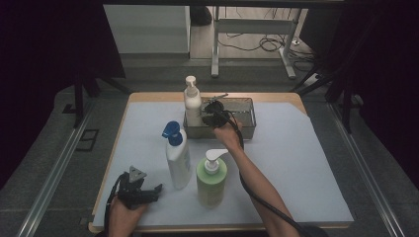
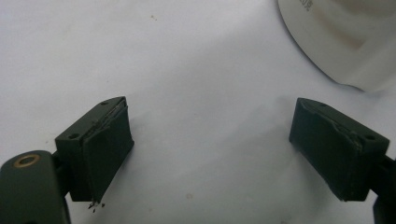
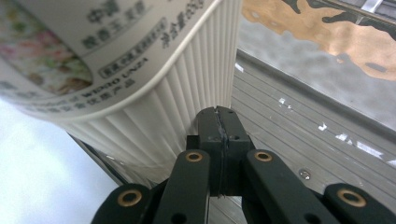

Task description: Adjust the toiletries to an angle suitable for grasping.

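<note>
A white pump bottle [image 1: 192, 101] stands at the left end of a metal tray [image 1: 245, 134] at the back of the table. My right gripper [image 1: 213, 111] reaches into that tray just right of the bottle. In the right gripper view the gripper [image 3: 218, 121] is shut, jaws pressed together with nothing between them, and sits close beside the ribbed bottle wall [image 3: 154, 107] over the tray floor [image 3: 289, 140]. My left gripper [image 1: 153, 190] rests near the front left corner; its jaws stand wide apart over bare paper, open [image 2: 210, 149].
A white bottle with a blue cap [image 1: 178, 158] and a green pump bottle [image 1: 211, 180] stand side by side in the middle front. The blue-capped bottle's base [image 2: 345, 42] lies just beyond my left gripper. White paper [image 1: 296, 168] covers the table.
</note>
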Demonstrator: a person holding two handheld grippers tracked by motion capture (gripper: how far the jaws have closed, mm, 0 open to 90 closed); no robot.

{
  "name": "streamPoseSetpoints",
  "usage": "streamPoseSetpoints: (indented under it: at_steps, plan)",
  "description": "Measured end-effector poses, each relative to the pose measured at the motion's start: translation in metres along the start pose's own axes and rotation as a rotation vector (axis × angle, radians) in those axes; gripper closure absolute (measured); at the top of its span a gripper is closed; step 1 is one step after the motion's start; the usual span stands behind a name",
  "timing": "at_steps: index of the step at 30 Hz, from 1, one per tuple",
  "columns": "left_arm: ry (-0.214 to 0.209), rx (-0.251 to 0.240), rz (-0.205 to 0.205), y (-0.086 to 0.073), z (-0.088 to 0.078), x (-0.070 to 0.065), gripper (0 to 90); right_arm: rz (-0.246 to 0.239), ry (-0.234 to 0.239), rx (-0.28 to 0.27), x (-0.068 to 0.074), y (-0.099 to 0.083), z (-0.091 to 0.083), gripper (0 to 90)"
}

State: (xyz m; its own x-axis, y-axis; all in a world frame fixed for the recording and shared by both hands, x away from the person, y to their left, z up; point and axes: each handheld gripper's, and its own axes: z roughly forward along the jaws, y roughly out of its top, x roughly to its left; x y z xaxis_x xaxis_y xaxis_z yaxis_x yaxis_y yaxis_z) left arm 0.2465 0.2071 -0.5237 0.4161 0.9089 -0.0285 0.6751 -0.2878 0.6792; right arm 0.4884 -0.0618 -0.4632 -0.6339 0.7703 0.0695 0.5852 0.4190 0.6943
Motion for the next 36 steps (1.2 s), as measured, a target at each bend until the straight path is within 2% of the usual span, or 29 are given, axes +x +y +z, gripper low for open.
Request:
streamPoseSetpoints:
  at_steps: [7,9,13,21,25,32,36]
  plan:
    - [0.0,0.0,0.0,0.0,0.0,0.0,12.5,-0.003,0.03,-0.003,0.005,-0.001,-0.001,89.5]
    - [0.0,0.0,0.0,0.0,0.0,0.0,12.5,-0.015,0.019,-0.001,0.007,-0.001,-0.002,89.5]
    - [0.0,0.0,0.0,0.0,0.0,0.0,12.5,-0.003,0.032,-0.004,0.006,-0.001,-0.002,89.5]
    - [0.0,0.001,0.0,0.0,0.0,0.0,12.5,-0.014,0.031,-0.011,0.005,-0.003,-0.002,88.5]
    - [0.0,0.0,0.0,0.0,0.0,0.0,12.5,-0.026,0.021,-0.007,0.004,-0.005,-0.003,81.5]
    - [0.0,0.001,0.0,0.0,0.0,0.0,12.5,-0.037,0.007,-0.024,0.0,-0.007,-0.01,59.3]
    - [0.0,0.0,0.0,0.0,0.0,0.0,12.5,-0.031,0.025,-0.04,-0.003,-0.007,-0.016,50.2]
